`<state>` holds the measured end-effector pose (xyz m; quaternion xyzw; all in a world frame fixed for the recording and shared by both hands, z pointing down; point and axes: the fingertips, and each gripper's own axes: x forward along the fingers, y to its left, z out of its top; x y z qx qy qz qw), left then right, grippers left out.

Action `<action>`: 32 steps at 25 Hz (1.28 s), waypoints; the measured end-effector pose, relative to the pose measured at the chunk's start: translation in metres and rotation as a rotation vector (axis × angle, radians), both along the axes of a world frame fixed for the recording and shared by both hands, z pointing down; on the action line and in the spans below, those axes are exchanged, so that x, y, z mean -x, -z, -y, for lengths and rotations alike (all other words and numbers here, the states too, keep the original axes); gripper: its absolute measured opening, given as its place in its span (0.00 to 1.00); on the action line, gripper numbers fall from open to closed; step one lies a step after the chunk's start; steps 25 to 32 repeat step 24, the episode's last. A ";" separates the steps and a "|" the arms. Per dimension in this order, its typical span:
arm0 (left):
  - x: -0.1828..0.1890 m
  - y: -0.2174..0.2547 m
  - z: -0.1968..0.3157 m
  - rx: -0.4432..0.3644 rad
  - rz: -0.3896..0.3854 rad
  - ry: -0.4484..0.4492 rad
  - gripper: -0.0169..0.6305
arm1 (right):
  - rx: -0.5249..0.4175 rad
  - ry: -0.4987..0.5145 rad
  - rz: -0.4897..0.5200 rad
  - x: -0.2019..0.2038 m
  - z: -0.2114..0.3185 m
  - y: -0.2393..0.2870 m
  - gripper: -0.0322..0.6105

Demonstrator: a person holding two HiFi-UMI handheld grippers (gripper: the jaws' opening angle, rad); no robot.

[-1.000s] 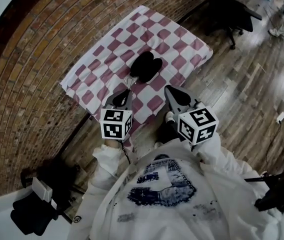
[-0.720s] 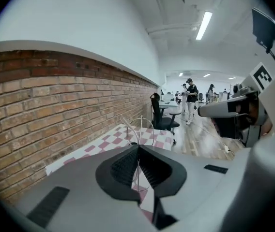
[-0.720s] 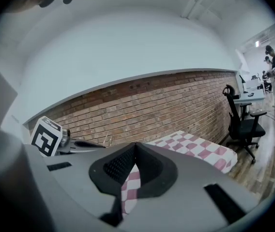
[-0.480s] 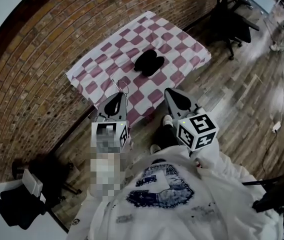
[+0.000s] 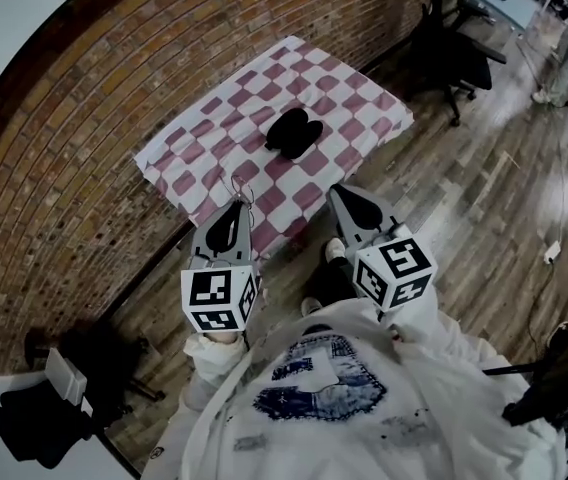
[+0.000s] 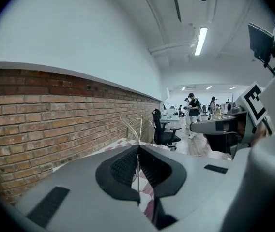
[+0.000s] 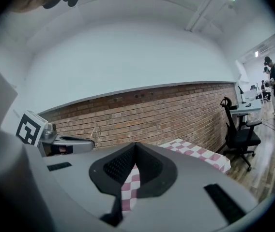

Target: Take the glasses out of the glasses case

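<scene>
The left tool (image 5: 237, 206) sits in the lower middle of the head view. Its jaws are closed on a thin wire part of the glasses (image 5: 238, 188). In the left gripper view, the left tool (image 6: 138, 147) has its pads together, with a fine metal line running upright between them. The pale rim of the glasses (image 6: 133, 126) curves up above the tips. The glasses are held in the air over the near edge of the surface (image 5: 196, 140), which is covered with a red-and-white checked cloth. They are well apart from the glasses case (image 5: 294, 132).

The glasses case is black and lies near the middle of the cloth, in the upper centre of the frame. It shows as two dark lobes side by side and looks open, though it is too small to be sure.

The right tool (image 5: 338, 190) is to the right of the left one. In its own view the right tool (image 7: 135, 145) has its jaws closed tip to tip. Nothing is between them, and only the checked cloth shows through the gap behind the pads. At the left edge of that view the left tool (image 7: 82, 142) appears, with the glasses (image 7: 96, 131) standing up from its tip.

A brick wall (image 5: 84, 168) runs along the left of the head view. An office chair (image 5: 456, 60) stands on the wooden floor (image 5: 484, 188) at upper right.
</scene>
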<state>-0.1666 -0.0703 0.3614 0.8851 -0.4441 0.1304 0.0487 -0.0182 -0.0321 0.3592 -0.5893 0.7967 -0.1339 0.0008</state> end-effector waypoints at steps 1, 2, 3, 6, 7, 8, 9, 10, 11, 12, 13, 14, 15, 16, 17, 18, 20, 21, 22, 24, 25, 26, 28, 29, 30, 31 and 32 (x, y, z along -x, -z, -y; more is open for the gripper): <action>0.000 0.000 0.000 -0.001 -0.004 0.000 0.06 | -0.002 -0.003 -0.004 0.000 -0.001 0.000 0.07; -0.001 0.000 -0.001 0.000 -0.009 -0.001 0.06 | -0.002 -0.005 -0.007 -0.001 -0.002 0.000 0.07; -0.002 -0.001 -0.001 0.002 -0.014 -0.004 0.06 | -0.002 -0.007 -0.008 -0.002 -0.003 0.000 0.07; -0.003 -0.004 -0.003 0.011 -0.018 -0.009 0.06 | 0.002 -0.009 -0.009 -0.001 -0.004 -0.001 0.07; -0.003 -0.005 -0.003 0.013 -0.017 -0.010 0.06 | 0.003 -0.008 -0.009 -0.001 -0.004 -0.001 0.07; -0.003 -0.005 -0.002 0.015 -0.017 -0.010 0.06 | 0.004 -0.009 -0.010 -0.001 -0.004 -0.002 0.07; -0.003 -0.005 -0.002 0.016 -0.017 -0.011 0.06 | 0.005 -0.009 -0.011 -0.001 -0.003 -0.002 0.07; -0.003 -0.005 -0.001 0.017 -0.017 -0.013 0.06 | 0.007 -0.010 -0.012 -0.001 -0.002 -0.002 0.07; -0.003 -0.004 0.000 0.018 -0.018 -0.015 0.06 | 0.008 -0.011 -0.014 -0.001 -0.001 -0.002 0.07; -0.004 -0.004 0.001 0.019 -0.018 -0.017 0.06 | 0.010 -0.012 -0.014 -0.002 0.000 -0.002 0.07; -0.004 -0.003 0.002 0.019 -0.018 -0.017 0.06 | 0.011 -0.012 -0.015 -0.002 0.001 -0.002 0.07; -0.004 -0.003 0.003 0.019 -0.018 -0.018 0.06 | 0.012 -0.012 -0.016 -0.003 0.002 -0.002 0.07; -0.005 -0.003 0.004 0.019 -0.018 -0.018 0.06 | 0.013 -0.013 -0.017 -0.003 0.003 -0.003 0.07; -0.005 -0.003 0.005 0.019 -0.018 -0.019 0.05 | 0.014 -0.015 -0.018 -0.004 0.004 -0.003 0.07; -0.005 -0.004 0.006 0.020 -0.018 -0.021 0.06 | 0.015 -0.016 -0.018 -0.004 0.005 -0.004 0.07; -0.006 -0.004 0.006 0.020 -0.018 -0.024 0.06 | 0.015 -0.018 -0.018 -0.004 0.006 -0.004 0.07; -0.006 -0.005 0.007 0.021 -0.018 -0.028 0.06 | 0.014 -0.019 -0.018 -0.004 0.006 -0.005 0.07; -0.007 -0.005 0.007 0.021 -0.018 -0.029 0.06 | 0.013 -0.019 -0.018 -0.004 0.007 -0.005 0.07; -0.007 -0.005 0.008 0.020 -0.019 -0.030 0.06 | 0.013 -0.019 -0.019 -0.004 0.008 -0.004 0.07; -0.008 -0.004 0.009 0.019 -0.020 -0.032 0.05 | 0.012 -0.018 -0.019 -0.004 0.010 -0.004 0.07; -0.008 -0.004 0.009 0.019 -0.020 -0.032 0.05 | 0.012 -0.018 -0.019 -0.004 0.010 -0.004 0.07; -0.008 -0.004 0.009 0.019 -0.020 -0.032 0.05 | 0.012 -0.018 -0.019 -0.004 0.010 -0.004 0.07; -0.008 -0.004 0.009 0.019 -0.020 -0.032 0.05 | 0.012 -0.018 -0.019 -0.004 0.010 -0.004 0.07; -0.008 -0.004 0.009 0.019 -0.020 -0.032 0.05 | 0.012 -0.018 -0.019 -0.004 0.010 -0.004 0.07; -0.008 -0.004 0.009 0.019 -0.020 -0.032 0.05 | 0.012 -0.018 -0.019 -0.004 0.010 -0.004 0.07; -0.008 -0.004 0.009 0.019 -0.020 -0.032 0.05 | 0.012 -0.018 -0.019 -0.004 0.010 -0.004 0.07; -0.008 -0.004 0.009 0.019 -0.020 -0.032 0.05 | 0.012 -0.018 -0.019 -0.004 0.010 -0.004 0.07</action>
